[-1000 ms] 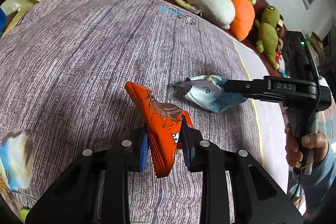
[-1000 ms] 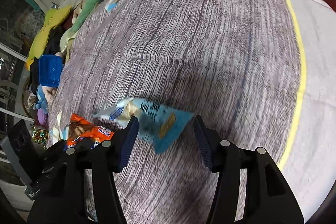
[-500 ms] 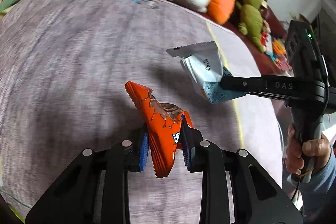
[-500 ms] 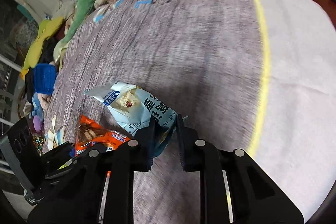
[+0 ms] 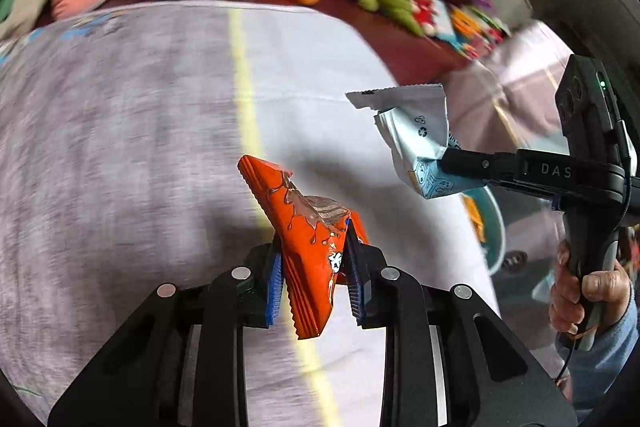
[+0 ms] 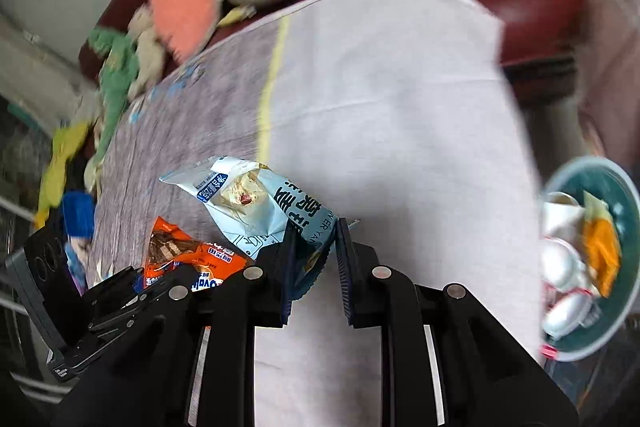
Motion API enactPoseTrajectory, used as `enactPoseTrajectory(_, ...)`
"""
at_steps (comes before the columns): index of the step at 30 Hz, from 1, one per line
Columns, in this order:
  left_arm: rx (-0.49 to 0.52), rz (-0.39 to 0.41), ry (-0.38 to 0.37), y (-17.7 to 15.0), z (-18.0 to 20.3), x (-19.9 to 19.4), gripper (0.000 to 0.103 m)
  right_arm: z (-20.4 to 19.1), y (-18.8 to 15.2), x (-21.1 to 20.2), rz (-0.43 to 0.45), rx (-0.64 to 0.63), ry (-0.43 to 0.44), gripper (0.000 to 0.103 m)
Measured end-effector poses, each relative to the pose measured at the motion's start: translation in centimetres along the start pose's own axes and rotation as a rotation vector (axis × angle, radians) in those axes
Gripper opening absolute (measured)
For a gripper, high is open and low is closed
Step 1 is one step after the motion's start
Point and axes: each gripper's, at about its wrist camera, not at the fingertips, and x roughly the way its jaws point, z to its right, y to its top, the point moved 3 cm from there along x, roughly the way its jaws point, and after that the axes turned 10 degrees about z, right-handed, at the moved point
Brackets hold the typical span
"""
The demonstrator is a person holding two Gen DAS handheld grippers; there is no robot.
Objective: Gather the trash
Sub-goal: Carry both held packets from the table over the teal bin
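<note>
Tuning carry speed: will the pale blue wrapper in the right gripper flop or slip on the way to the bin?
Likely floppy: the pale blue wrapper is creased, torn-open film pinched only at one end by the right gripper. Probably very light, since it stands out unsupported above the cloth. Glossy film may slip, though the jaws sit tight on it.

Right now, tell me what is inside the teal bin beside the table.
The teal bin already holds trash: several white crumpled wrappers and an orange-yellow wrapper. Whatever lies beneath them, and the bin's bottom, is covered. Blur hides finer detail.
</note>
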Motion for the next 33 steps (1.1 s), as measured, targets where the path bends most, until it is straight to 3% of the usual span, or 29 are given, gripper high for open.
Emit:
enactPoseTrajectory(14, 0.229, -0.114, -0.141, -1.1, 19.2, 7.8, 0.027, 18.7, -2.7, -12.8, 0.175, 0.259, -0.1, 0.019)
enactPoseTrajectory(22, 0.288, -0.175, -0.153, -2.6, 24.2, 11.7, 0.027, 25.2, -3.9, -16.4, 0.221, 0.334, -0.142, 0.019)
enactPoseTrajectory(33, 0.336, -0.247, -0.155, -3.9, 26.8, 16.1, 0.028, 28.7, -4.5, -16.2, 0.221, 0.385, -0.164, 0.021)
